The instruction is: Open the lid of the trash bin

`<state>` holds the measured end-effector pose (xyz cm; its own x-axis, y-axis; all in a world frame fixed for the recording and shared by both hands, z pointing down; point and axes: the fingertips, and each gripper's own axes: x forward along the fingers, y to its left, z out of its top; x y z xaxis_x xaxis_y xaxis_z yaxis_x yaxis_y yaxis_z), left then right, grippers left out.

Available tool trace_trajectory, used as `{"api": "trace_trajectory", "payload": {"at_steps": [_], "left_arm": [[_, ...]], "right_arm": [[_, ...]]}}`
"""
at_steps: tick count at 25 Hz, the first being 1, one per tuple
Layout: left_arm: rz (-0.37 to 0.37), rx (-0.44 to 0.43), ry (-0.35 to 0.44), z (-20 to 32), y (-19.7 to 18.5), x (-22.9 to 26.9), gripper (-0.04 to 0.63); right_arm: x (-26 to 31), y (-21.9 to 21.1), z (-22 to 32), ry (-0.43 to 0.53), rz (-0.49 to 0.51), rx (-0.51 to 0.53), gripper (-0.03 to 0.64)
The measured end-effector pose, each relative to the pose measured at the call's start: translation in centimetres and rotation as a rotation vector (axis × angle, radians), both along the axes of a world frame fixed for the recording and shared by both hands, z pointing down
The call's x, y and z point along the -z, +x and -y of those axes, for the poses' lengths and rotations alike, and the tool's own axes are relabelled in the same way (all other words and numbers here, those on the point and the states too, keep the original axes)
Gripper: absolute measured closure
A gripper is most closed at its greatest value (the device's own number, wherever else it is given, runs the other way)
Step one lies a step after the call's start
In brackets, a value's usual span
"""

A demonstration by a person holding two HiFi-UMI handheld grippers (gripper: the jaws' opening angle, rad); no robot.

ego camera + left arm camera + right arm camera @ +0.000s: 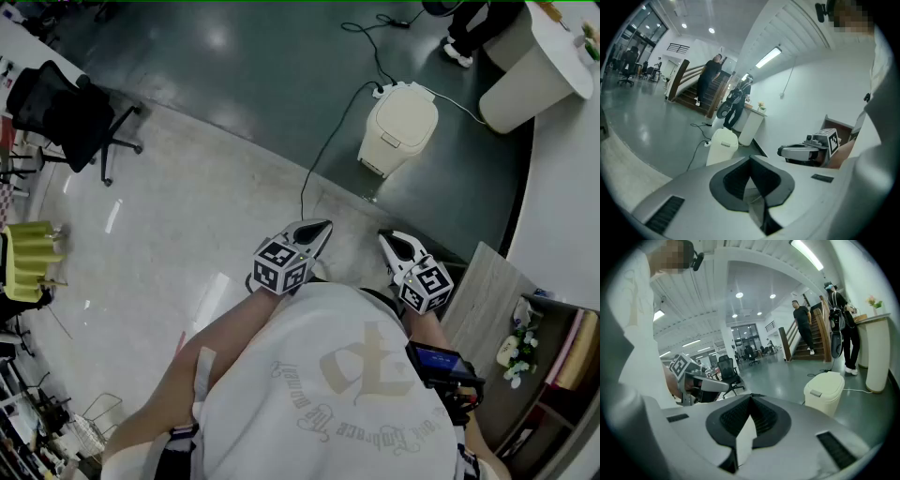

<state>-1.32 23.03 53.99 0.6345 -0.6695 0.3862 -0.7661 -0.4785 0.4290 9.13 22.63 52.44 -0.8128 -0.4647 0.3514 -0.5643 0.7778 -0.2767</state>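
Polished floor fills the head view, pale close to the person and dark grey-green farther out. Well off to the left of the left claw stands a black office chair. The left claw is held low in front of the person's white shirt, its jaws pressed together with nothing between them. A thin black cable runs across the floor from just ahead of this claw toward the bin. Just beside it, the right claw points the same way, its jaws likewise pressed together and empty.

Ahead of both claws and a little to the right, well apart from them, the trash bin stands on the dark floor. It is cream-coloured with rounded corners, wider at the top, and has a small flat tab at the front edge of its lid. The lid lies down, shut. Farther right beyond the bin is a white rounded worktop, with a person's legs beside it.
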Motion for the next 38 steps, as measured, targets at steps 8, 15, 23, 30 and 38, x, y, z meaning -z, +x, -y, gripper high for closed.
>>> {"api": "trace_trajectory", "payload": {"at_steps": [8, 15, 23, 30, 38], "left_arm": [[0.001, -0.006, 0.020, -0.9, 2.0, 1.0, 0.581], [0.001, -0.033, 0.025, -1.7, 3.3, 1.1, 0.581], [-0.004, -0.072, 0.020, -2.0, 3.9, 0.8, 0.581], [-0.014, -0.099, 0.022, -2.4, 4.0, 0.5, 0.581], [-0.032, -0.069, 0.027, -2.2, 3.3, 0.1, 0.581]], "right_arm": [[0.8, 2.1, -1.1, 0.009, 0.000, -0.018, 0.612], [1.0, 3.8, -2.0, 0.011, 0.006, -0.070, 0.612], [0.5, 4.3, -2.8, -0.005, -0.001, -0.132, 0.612], [0.6, 4.5, -2.9, 0.002, -0.009, -0.173, 0.612], [0.2, 4.1, -2.8, 0.000, -0.026, -0.164, 0.612]]}}
